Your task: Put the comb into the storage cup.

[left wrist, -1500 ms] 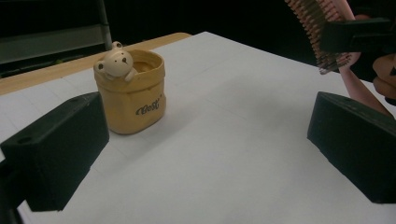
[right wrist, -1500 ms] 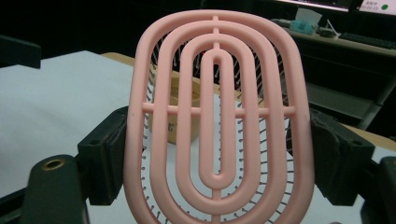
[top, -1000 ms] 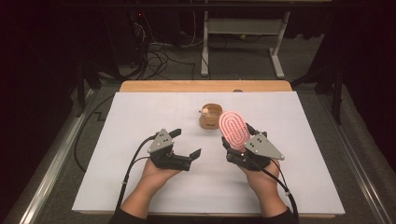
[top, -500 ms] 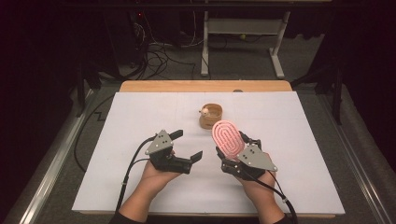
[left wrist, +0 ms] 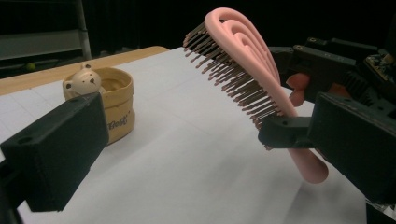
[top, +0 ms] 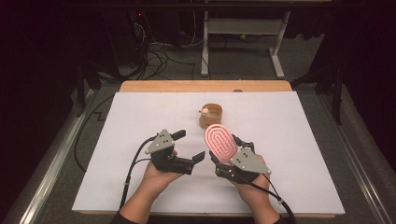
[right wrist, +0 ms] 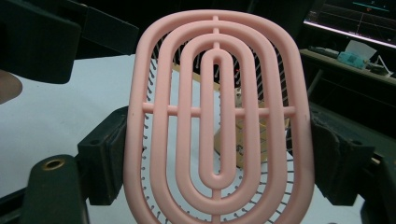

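Near the table's front edge, we keep the right gripper's jaws clamped across the pink hairbrush, tilting its handle toward the left gripper's spread, empty jaws.

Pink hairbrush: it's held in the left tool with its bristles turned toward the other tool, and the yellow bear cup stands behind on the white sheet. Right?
Not quite. The pink hairbrush is held in the right tool, not the left; the high view shows it. Its bristles do face the left tool, whose jaws are open, and the yellow bear cup stands behind on the white sheet.
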